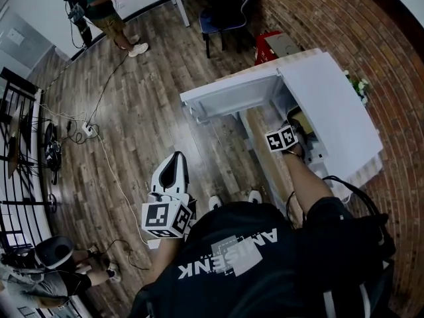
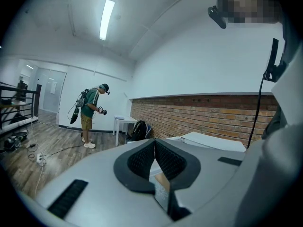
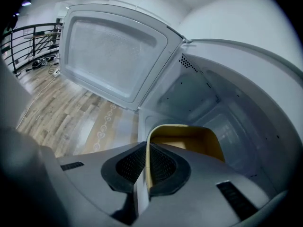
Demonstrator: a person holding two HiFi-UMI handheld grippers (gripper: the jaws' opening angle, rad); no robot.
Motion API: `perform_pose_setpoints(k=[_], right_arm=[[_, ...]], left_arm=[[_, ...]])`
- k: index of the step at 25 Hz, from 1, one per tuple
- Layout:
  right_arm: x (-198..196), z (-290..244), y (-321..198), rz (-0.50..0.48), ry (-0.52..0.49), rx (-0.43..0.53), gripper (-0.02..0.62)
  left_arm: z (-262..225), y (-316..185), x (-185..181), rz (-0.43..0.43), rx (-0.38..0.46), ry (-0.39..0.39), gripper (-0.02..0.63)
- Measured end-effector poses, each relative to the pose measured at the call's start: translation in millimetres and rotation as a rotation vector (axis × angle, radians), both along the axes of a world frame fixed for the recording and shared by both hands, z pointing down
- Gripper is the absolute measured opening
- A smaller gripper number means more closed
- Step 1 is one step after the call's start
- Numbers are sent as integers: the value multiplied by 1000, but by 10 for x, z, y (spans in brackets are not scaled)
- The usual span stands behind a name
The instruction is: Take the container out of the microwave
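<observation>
Right gripper view first: the right tool (image 3: 147, 150) is pinched narrow on the near wall of the yellow container (image 3: 189, 143), with one pad inside the rim and one outside (only the part of the wall above the pads shows). The container is inside the white microwave (image 3: 203, 93). Past it the microwave door (image 3: 113, 56) stands swung wide open to the left, and the wooden floor (image 3: 61, 112) lies beyond the door. In the head view the left tool (image 1: 173, 171) hangs low beside the person's body, well apart from the microwave. The left gripper view shows its pads pressed together with nothing between them. Farther off in that view are a small white table (image 2: 124, 123), a brick wall (image 2: 203, 115) and a person (image 2: 90, 115) in a green shirt.
</observation>
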State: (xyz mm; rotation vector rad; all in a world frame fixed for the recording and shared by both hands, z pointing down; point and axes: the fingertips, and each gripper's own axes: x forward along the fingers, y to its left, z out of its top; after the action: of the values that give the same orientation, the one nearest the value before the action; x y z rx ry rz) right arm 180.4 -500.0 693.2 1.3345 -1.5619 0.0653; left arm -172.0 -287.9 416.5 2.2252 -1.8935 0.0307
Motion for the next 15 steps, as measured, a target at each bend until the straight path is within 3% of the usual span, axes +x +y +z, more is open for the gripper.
perform_pose_setpoints(k=[15], right_arm=[[-327, -140, 297, -28, -123, -32, 50]], left_arm=[[-64, 131, -152, 25, 24, 6, 12]])
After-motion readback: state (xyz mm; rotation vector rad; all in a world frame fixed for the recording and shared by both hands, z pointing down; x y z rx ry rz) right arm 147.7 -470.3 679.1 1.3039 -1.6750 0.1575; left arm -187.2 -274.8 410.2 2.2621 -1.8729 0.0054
